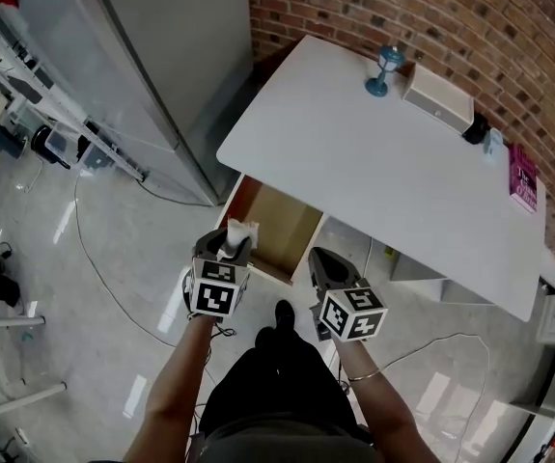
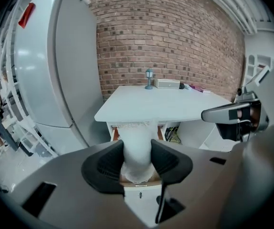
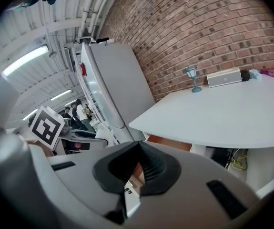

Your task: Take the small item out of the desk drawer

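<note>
A small white item (image 2: 137, 147) sits between the pads of my left gripper (image 2: 137, 152), which is shut on it. In the head view the left gripper (image 1: 233, 245) holds that white item (image 1: 241, 230) just above the front left corner of the open wooden drawer (image 1: 291, 222) under the white desk (image 1: 383, 162). My right gripper (image 1: 328, 264) hovers to the right, near the drawer's front edge. In the right gripper view its jaws (image 3: 137, 149) meet at the tips with nothing between them.
On the desk's far side stand a teal lamp-like ornament (image 1: 385, 68), a white box (image 1: 438, 97) and a pink book (image 1: 523, 177) against the brick wall. A tall grey cabinet (image 1: 152, 66) stands left of the desk. Cables trail over the floor (image 1: 94, 258).
</note>
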Available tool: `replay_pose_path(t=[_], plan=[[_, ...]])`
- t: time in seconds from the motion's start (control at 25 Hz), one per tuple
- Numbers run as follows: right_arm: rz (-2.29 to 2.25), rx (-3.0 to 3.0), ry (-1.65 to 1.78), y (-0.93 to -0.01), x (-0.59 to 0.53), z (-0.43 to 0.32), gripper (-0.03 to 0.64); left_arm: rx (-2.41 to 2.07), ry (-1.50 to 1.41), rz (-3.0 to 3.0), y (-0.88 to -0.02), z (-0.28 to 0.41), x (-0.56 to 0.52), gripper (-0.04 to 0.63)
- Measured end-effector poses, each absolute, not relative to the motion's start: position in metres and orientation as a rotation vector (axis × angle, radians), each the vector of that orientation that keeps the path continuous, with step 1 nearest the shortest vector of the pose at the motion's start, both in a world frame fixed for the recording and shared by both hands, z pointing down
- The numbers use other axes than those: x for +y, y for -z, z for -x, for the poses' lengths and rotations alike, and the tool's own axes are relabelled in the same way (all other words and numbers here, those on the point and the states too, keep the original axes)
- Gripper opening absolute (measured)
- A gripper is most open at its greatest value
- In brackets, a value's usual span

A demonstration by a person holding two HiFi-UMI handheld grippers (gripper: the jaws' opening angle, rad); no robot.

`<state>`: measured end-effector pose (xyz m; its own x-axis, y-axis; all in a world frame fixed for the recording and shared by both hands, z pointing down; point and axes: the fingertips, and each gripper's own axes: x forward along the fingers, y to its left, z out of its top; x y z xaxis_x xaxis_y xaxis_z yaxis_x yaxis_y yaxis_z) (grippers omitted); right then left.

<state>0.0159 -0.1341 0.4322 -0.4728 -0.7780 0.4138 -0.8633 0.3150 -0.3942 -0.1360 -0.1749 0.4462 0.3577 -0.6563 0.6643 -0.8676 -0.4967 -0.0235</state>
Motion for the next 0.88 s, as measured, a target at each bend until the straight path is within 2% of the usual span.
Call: replay_pose_path(t=[0.88], plan=[[-1.457, -2.519, -0.764, -0.384, -0.129, 0.004, 0.005, -1.494, -0.554, -2.214, -0.389, 0.185, -0.143, 0.183]])
